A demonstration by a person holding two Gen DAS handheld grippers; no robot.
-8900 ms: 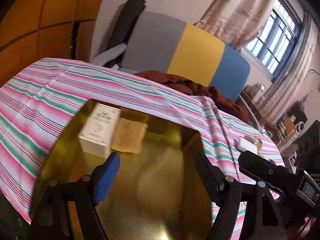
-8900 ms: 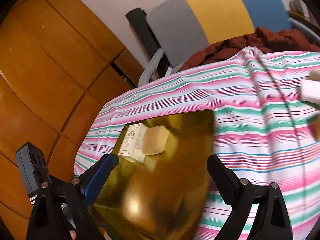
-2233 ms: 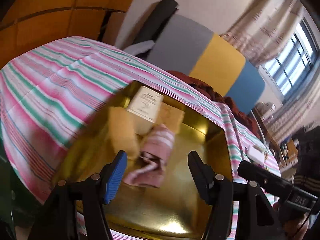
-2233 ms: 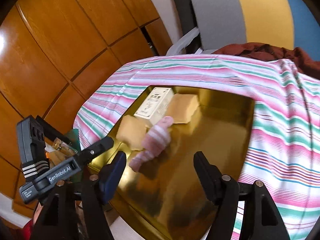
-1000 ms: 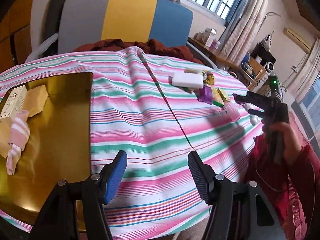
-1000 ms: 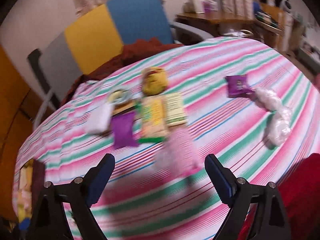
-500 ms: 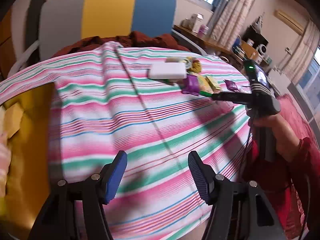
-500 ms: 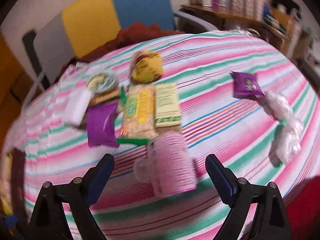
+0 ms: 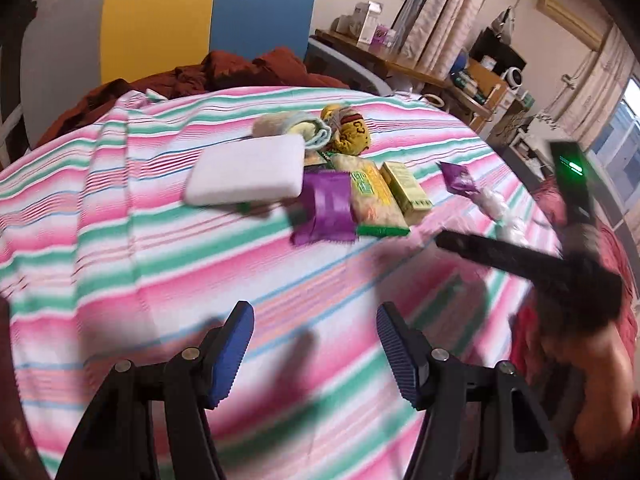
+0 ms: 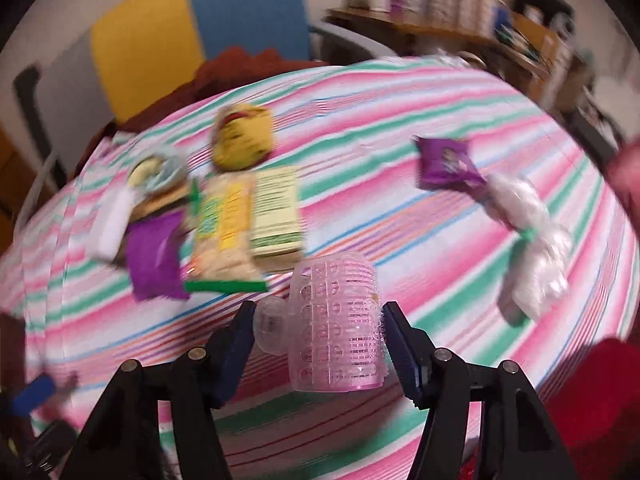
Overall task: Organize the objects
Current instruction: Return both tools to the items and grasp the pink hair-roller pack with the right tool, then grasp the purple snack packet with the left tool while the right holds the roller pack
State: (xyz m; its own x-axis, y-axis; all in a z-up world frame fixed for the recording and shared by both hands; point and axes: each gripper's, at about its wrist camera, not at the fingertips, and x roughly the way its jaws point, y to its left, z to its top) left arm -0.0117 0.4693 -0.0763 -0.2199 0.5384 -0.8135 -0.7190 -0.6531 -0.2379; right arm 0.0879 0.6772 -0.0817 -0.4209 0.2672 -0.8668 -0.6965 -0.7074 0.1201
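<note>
Looking down at: a surface with a pink, green and white striped cloth (image 9: pixel 120 216) on it.
Right tongs (image 10: pixel 316 334): they have just been closing, and a see-through pink plastic cup with little holes in its side (image 10: pixel 336 328) sits between the two blue pads. The right pad touches the cup's side. The left pad is at a small clear round part on the cup's left. The picture is too blurry to tell if they squeeze it.
Pink cup: it lies on the striped cloth, just in front of the pile of packets.
Left tongs (image 9: pixel 314 354): open, with only striped cloth between the blue pads.
Pile of things: a flat white soft block (image 9: pixel 246 176), a purple shiny packet (image 9: pixel 326 212), a long yellow and green snack bag (image 9: pixel 374 196) and a small pale yellow box (image 9: pixel 406 190) lie side by side. A round yellow bag (image 9: pixel 348 128) sits behind them.
Off to the right: a small purple packet (image 10: pixel 446 164) and a crinkly clear plastic bag (image 10: pixel 528 240), touching each other.
Person: a hand (image 9: pixel 580 364) with a red sleeve holds the right tongs.
</note>
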